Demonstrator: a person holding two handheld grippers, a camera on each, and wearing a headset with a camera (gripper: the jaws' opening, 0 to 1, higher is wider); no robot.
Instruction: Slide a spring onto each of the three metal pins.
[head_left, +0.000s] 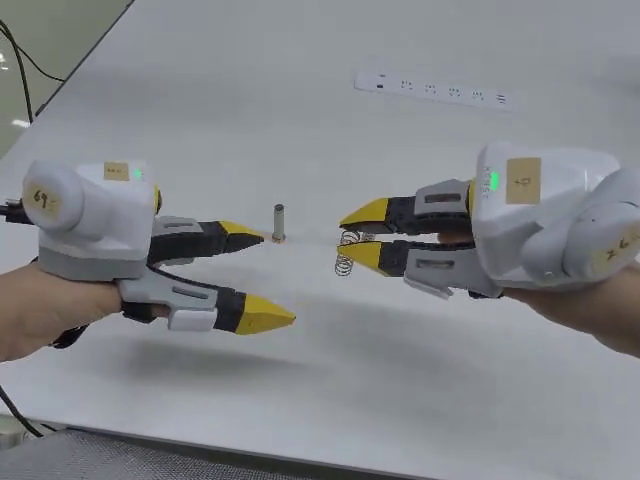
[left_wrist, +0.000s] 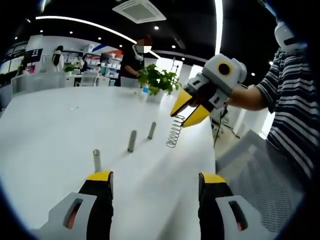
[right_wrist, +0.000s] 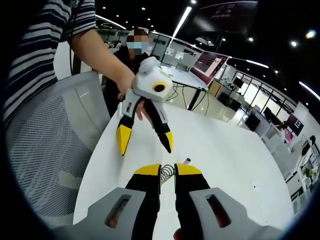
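1. Currently the left gripper (head_left: 278, 277) is hovering with its jaws spread wide, and it is holding nothing. For this step I think it is better placed to the side, so that it is not blocking the path to the pin.
2. Just ahead of its upper tip, the bare pin (head_left: 279, 222) is standing upright on the table (head_left: 300, 100), between the two grippers. In the left gripper view two more pins are standing in a row beyond it. The middle pin (left_wrist: 132, 141) seems to be wearing a spring already. For the far pin (left_wrist: 151, 130) I cannot tell.
3. Off the tips of the other tool, the loose spring (left_wrist: 175, 132) is hanging by its upper end. Its free end is pointing down at a slant, near the table and apart from the bare pin.
4. The right gripper (head_left: 340, 235) is pinching this spring, with its jaws nearly closed on the top coils. To do the step well, I judge that it should be carrying the spring over the top of the bare pin and turning the wrist until the coil is lying along the pin's line. Then it should be lowering slowly. The spring is looking soft, so a tilted entry may be bending it or flicking it away. The jaws should be opening only when the coils are surrounding the pin.
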